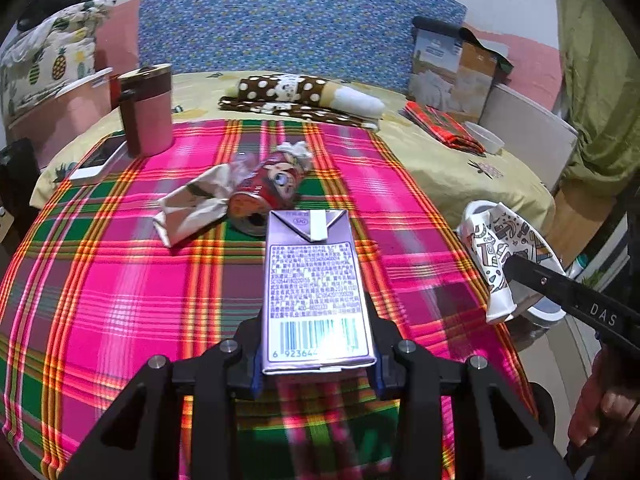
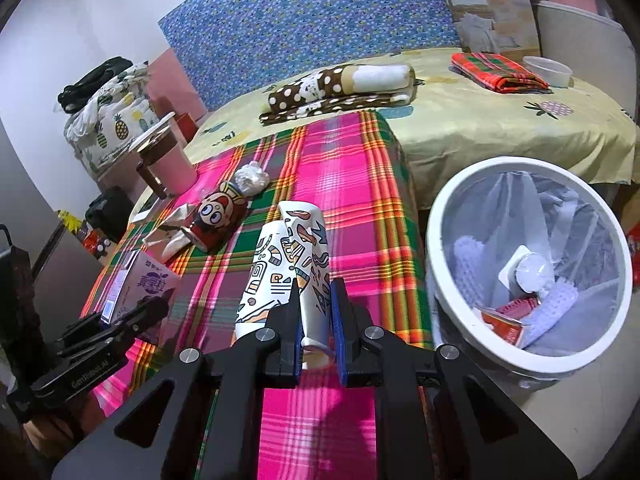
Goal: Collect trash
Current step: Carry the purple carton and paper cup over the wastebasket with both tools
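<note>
My left gripper (image 1: 318, 364) is shut on a purple drink carton (image 1: 314, 284), held above the plaid cloth; the carton also shows in the right wrist view (image 2: 140, 284). My right gripper (image 2: 316, 312) is shut on a crushed patterned paper cup (image 2: 286, 264), which also shows at the cloth's right edge in the left wrist view (image 1: 500, 256). A red cartoon can (image 1: 266, 190) lies on its side in the middle of the cloth, with crumpled paper (image 1: 196, 204) on its left and a plastic wad (image 1: 298, 152) behind it. A white trash bin (image 2: 528, 276) stands to the right of my right gripper.
A pink mug (image 1: 146, 110) and a phone (image 1: 100, 158) sit at the cloth's far left. A brown dotted towel (image 1: 296, 94), a folded red cloth (image 1: 444, 126), a white bowl (image 1: 486, 138) and a box (image 1: 452, 70) lie on the yellow sheet behind.
</note>
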The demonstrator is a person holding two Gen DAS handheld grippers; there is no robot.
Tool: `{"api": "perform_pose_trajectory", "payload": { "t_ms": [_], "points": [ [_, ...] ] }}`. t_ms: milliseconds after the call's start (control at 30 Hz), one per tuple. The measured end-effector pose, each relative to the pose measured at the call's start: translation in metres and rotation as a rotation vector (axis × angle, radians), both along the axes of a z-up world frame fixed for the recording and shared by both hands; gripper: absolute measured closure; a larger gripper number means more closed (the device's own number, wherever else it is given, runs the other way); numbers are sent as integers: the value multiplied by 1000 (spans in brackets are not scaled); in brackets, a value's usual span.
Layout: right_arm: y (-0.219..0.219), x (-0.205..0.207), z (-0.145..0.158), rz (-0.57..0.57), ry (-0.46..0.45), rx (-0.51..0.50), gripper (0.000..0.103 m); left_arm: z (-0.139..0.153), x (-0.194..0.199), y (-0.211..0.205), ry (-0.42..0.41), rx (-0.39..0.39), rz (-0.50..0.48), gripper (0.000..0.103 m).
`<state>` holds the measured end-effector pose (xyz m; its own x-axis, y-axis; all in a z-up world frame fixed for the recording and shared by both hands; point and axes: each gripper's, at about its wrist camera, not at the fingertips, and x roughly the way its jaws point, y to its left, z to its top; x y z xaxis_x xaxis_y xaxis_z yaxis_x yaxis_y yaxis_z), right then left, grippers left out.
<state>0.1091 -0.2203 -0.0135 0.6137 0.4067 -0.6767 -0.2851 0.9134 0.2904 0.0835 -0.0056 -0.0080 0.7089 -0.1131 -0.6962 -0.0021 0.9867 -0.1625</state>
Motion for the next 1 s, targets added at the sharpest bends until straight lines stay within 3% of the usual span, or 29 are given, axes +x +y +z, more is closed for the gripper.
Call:
{"api": "perform_pose_trajectory", "payload": {
  "t_ms": [1000],
  "points": [
    [-108, 0, 2, -241, -12, -11, 89, 11, 39, -113, -14, 15, -255, 63]
  ]
}}
